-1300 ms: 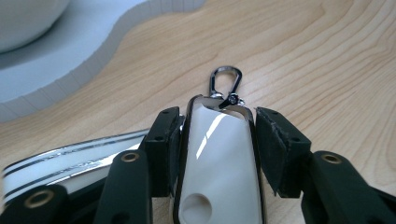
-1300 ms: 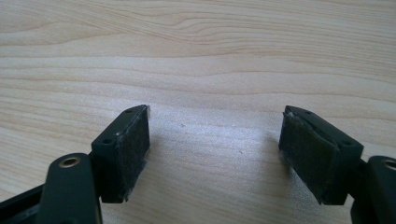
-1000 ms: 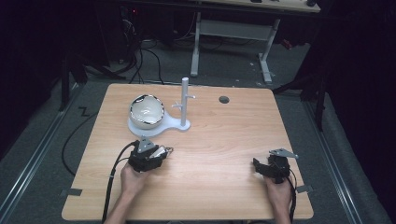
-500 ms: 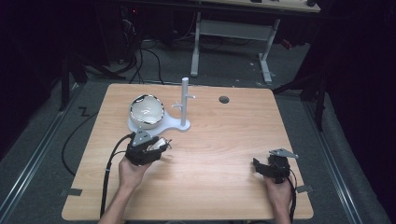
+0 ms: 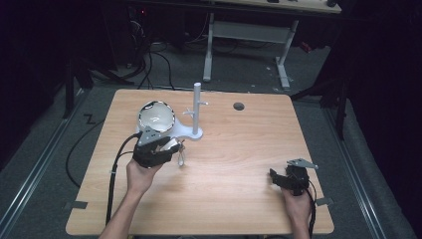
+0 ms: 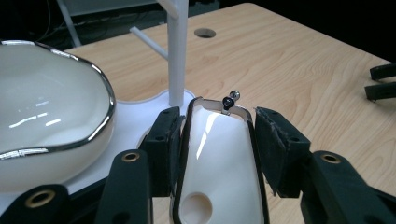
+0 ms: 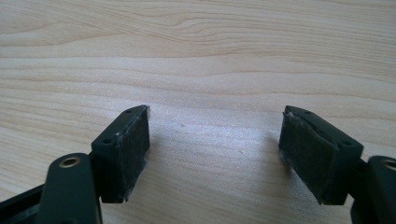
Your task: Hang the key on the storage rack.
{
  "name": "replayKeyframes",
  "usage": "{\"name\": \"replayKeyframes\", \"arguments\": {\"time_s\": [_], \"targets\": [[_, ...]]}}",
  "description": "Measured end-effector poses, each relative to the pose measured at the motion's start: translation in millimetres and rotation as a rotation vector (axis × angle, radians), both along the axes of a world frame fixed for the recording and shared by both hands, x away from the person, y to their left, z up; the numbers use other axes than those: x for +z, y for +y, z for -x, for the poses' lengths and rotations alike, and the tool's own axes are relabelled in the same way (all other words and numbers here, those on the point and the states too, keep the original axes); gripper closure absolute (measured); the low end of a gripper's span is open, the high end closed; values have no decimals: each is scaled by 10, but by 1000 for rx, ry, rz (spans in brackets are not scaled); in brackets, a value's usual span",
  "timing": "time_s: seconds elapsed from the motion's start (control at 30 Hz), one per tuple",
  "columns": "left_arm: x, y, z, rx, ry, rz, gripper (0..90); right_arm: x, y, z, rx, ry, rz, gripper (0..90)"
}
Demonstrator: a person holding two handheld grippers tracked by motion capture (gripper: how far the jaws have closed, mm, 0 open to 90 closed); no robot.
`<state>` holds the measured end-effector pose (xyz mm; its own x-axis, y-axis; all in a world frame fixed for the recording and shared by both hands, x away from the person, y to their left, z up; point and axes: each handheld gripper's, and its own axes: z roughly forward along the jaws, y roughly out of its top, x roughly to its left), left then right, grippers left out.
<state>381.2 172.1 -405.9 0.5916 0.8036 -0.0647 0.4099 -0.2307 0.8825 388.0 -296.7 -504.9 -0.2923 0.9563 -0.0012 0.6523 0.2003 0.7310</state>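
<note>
On a pale wooden table (image 5: 239,164) in a dark room, the left gripper (image 6: 217,140) straddles a white, dark-rimmed, elongated tag (image 6: 219,163) just in front of the white stand (image 5: 196,112); whether it grips is unclear. Its long axis points toward the stand. The right gripper (image 7: 215,154), well apart, is spread wide.

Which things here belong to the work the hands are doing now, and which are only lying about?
In the job:
- left tool, its jaws around a white tag with a dark rim
- white stand just ahead of it
- bowl on the stand's base (probably)

Lying about:
- right tool, open over bare table
- round hole in the tabletop
- desk frame behind
</note>
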Motion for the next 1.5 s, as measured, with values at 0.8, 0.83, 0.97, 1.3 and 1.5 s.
{"name": "replayKeyframes", "arguments": {"time_s": [0.8,0.83,0.97,1.3,1.5], "targets": [[300,67,-247,50,-27,56,525,0,-5,1,4,-1,3,247],[314,66,-262,53,-28,54,525,-1,-5,1,4,-2,2,247],[363,55,-332,60,-34,43,525,-1,-5,1,5,-2,3,247],[402,-4,-472,68,-29,29,525,-2,-3,2,7,-4,7,247],[430,-41,-553,70,-28,19,525,-2,-2,2,6,-3,6,247]]}}
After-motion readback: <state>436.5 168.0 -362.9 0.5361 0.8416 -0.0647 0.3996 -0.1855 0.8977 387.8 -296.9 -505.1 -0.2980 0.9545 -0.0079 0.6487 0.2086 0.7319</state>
